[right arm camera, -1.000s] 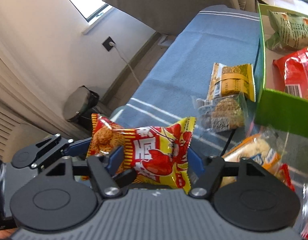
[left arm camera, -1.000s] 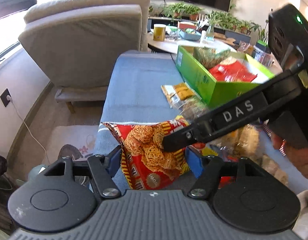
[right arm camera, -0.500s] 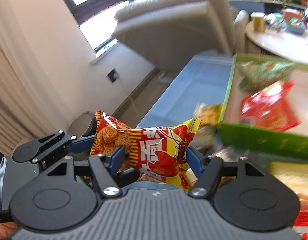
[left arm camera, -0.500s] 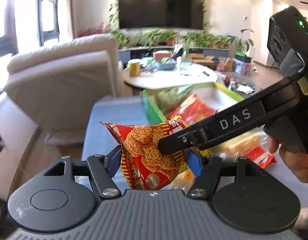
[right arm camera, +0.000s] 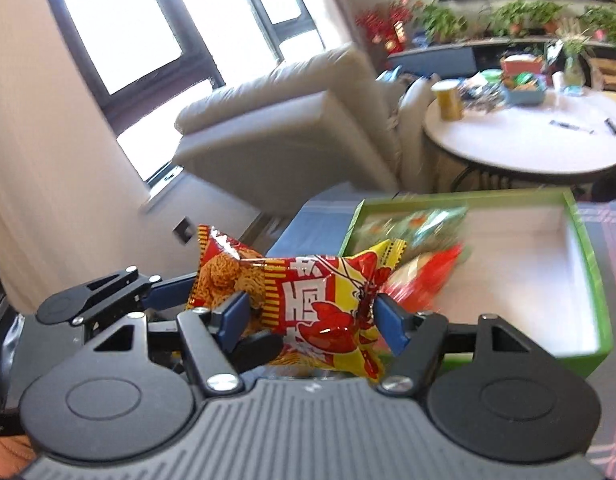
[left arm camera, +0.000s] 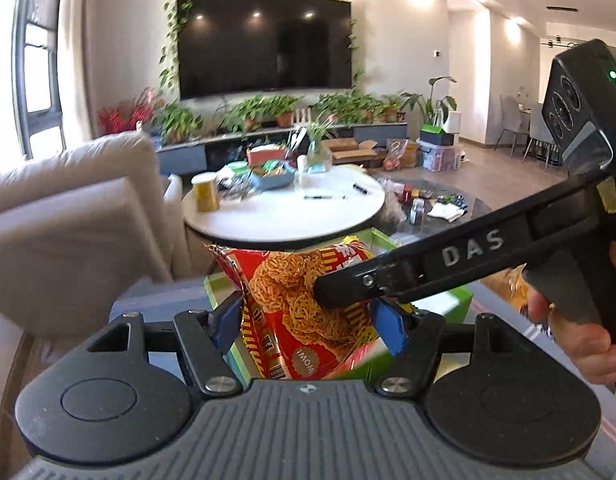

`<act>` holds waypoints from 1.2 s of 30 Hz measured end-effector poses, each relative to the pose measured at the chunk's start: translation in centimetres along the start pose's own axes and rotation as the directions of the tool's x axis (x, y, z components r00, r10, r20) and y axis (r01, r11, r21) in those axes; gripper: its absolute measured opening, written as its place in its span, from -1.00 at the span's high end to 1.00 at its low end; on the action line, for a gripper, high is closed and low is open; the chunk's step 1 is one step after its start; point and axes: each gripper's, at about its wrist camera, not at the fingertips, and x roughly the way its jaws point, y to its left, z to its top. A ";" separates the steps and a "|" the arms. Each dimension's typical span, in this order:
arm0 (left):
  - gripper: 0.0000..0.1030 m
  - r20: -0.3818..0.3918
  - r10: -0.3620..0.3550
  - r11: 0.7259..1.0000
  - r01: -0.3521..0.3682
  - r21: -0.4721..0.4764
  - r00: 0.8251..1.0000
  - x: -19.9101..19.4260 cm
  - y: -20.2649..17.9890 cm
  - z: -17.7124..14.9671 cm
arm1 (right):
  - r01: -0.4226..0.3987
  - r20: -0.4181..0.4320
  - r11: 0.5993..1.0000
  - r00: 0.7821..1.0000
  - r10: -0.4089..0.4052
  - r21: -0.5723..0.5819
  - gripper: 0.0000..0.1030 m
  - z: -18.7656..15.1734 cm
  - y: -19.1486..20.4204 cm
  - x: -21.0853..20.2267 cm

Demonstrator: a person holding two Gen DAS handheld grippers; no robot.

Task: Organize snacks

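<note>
A red and yellow noodle snack bag (left arm camera: 299,312) is held in the air by both grippers at once. My left gripper (left arm camera: 308,324) is shut on one end of it; my right gripper (right arm camera: 308,320) is shut on the other end (right arm camera: 316,300). The right gripper's arm (left arm camera: 448,260) crosses the left wrist view, and the left gripper (right arm camera: 107,296) shows at the left of the right wrist view. The green box (right arm camera: 588,280) with a white inside lies just beyond and below the bag, holding a green bag (right arm camera: 420,220) and a red bag (right arm camera: 428,276).
The box sits on a blue cloth-covered surface (right arm camera: 308,228). A beige armchair (right arm camera: 287,128) stands behind it to the left. A round white table (left arm camera: 283,212) with a yellow cup (left arm camera: 205,196) and clutter is further back. A wall socket (right arm camera: 183,231) is low on the left wall.
Both grippers have lifted the noodle bag off the blue surface and carried it up and toward the green box. The loose snacks that lay beside the box have dropped out of view.
</note>
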 end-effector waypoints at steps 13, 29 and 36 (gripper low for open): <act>-0.26 -0.001 0.018 1.000 -0.018 0.022 1.000 7.6 0.3 2.3 | 0.022 0.058 0.999 0.998 -0.023 0.026 -0.70 3.0 -5.1 2.7; -0.37 -0.180 0.027 0.997 -0.040 -0.070 0.983 15.1 3.5 -0.9 | 0.117 -0.024 0.993 0.993 -0.118 -0.028 -0.70 1.8 -6.5 8.6; -0.39 -0.212 0.052 0.992 -0.075 -0.098 0.976 16.2 4.3 -1.0 | 0.124 -0.042 0.992 0.992 -0.123 0.013 -0.70 2.1 -7.5 9.8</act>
